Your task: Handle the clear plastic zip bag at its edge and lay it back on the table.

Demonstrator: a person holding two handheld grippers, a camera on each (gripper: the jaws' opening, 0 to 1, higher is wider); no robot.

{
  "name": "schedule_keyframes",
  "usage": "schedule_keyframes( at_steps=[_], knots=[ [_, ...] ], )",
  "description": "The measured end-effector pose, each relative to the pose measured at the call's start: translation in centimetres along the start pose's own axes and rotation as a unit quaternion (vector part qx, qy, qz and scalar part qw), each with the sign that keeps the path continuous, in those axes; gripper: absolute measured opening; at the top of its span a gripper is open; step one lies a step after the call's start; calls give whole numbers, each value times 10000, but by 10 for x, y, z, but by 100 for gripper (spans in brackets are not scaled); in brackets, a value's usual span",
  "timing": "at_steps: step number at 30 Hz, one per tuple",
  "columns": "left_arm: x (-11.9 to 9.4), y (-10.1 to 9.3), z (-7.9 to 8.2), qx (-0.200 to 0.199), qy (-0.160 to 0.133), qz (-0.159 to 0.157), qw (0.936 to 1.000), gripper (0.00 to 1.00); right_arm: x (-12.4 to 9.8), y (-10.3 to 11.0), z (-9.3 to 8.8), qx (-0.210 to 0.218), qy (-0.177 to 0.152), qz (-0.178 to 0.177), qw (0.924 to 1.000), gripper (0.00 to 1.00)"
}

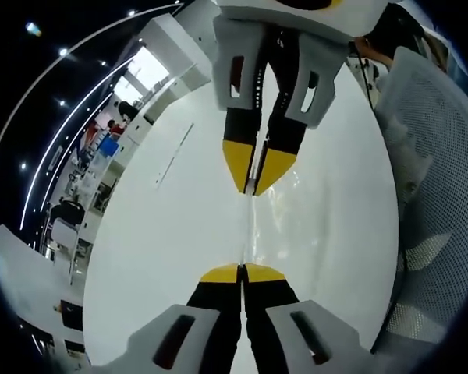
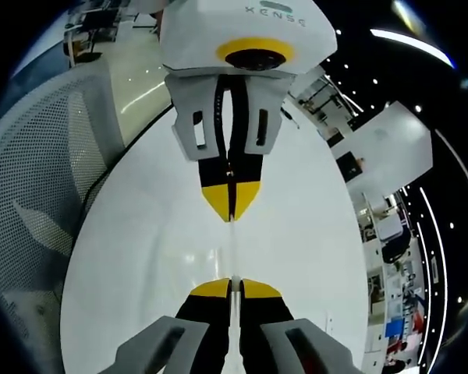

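The two pairs of tongs face each other over the white surface (image 1: 164, 234), tip towards tip, with the clear bag (image 1: 251, 226) stretched between them as a thin, nearly edge-on strip above the surface. In the left gripper view the left tongs (image 1: 242, 273) rise from the bottom, yellow tips pressed together on the near edge of the bag, while the right tongs (image 1: 256, 183) come down from the top, their tips pinched on the far edge. The right gripper view shows the same from the other side: the right tongs (image 2: 231, 287) shut on the bag (image 2: 232, 249) at the bottom, the left tongs (image 2: 231, 212) closed on it above. The bag is see-through with faint glints, so its full outline is hard to make out. A white mesh chair (image 1: 437, 195) stands beside the surface, and an office with ceiling lights stretches away behind
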State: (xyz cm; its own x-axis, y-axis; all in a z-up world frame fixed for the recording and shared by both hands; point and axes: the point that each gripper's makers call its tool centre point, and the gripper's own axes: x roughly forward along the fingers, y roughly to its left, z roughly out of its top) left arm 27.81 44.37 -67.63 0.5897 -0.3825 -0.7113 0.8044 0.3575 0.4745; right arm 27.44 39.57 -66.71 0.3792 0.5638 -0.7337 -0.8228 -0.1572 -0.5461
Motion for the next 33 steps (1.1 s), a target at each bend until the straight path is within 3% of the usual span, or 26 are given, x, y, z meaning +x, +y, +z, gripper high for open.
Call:
schedule_keyframes(
  at_steps=[33],
  knots=[
    [-5, -2, -9, -41, 145, -15, 9999, 0, -4, 1, -11, 47, 120, -12, 9999, 0]
  ],
)
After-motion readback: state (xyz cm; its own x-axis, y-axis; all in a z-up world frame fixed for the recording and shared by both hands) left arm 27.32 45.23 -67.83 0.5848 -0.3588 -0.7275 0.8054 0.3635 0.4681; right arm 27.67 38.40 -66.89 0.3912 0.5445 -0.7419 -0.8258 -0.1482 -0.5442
